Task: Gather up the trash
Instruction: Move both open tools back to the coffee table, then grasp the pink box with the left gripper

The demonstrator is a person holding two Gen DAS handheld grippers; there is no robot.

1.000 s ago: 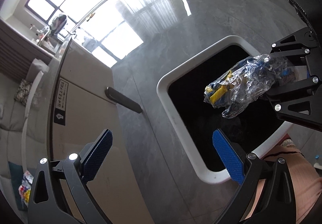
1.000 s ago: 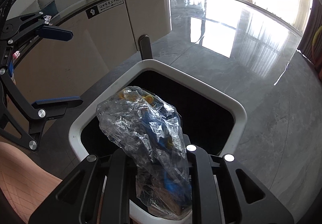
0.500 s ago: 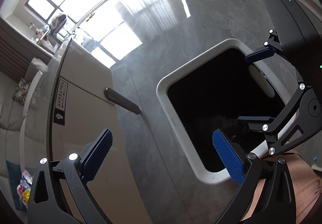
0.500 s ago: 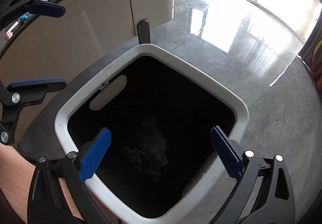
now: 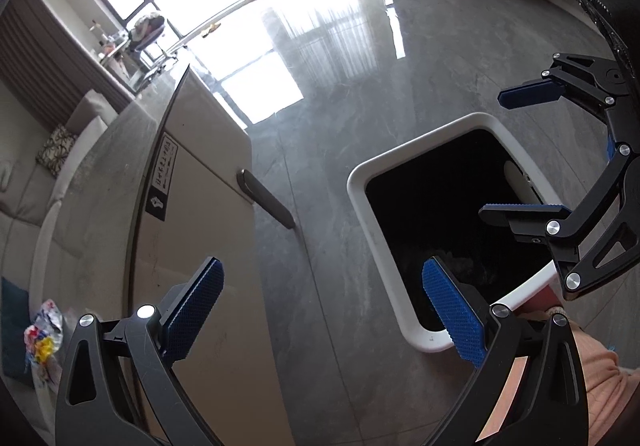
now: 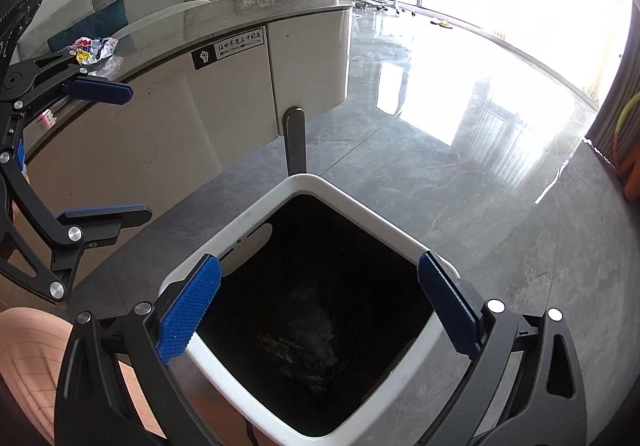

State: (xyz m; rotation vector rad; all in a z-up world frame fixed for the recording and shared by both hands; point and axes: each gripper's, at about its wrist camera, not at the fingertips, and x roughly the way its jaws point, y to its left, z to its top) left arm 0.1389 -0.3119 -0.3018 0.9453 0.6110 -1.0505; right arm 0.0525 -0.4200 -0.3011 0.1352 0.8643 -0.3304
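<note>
1. The right tongs (image 6: 320,302) hang directly over a white bin (image 6: 372,221) with a black inside, tilted down and looking into its mouth. Their blue pads (image 6: 188,310) stand wide apart and carry nothing.
2. In the right wrist view, the bin fills the lower middle. One pad sits over the rim at 9 o'clock, the other over the rim at 3 o'clock.
3. A crumpled clear plastic bag of trash (image 6: 308,342) lies at the bottom of the bin, dim against the dark lining. Its contents are too dark to make out.
4. The left tongs (image 5: 320,310) are held off to the side of the bin, angled down at the grey floor (image 5: 328,125). Their pads also stand wide apart with nothing between them.
5. In the left wrist view, the bin (image 5: 360,185) sits at 3 o'clock, and the right tongs (image 5: 526,151) reach over its far edge at 2 o'clock.
6. In the right wrist view, the left tongs (image 6: 102,149) appear at 9 o'clock, beside a pale cabinet front.
7. A grey counter (image 6: 240,9) tops that cabinet at 11 o'clock. A second piece of trash, a crinkled colourful wrapper (image 6: 94,47), rests on it, well apart from the bin. The left wrist view shows the same wrapper (image 5: 42,334) at 8 o'clock.
8. A dark upright handle (image 6: 294,143) stands just behind the bin, against the cabinet.
</note>
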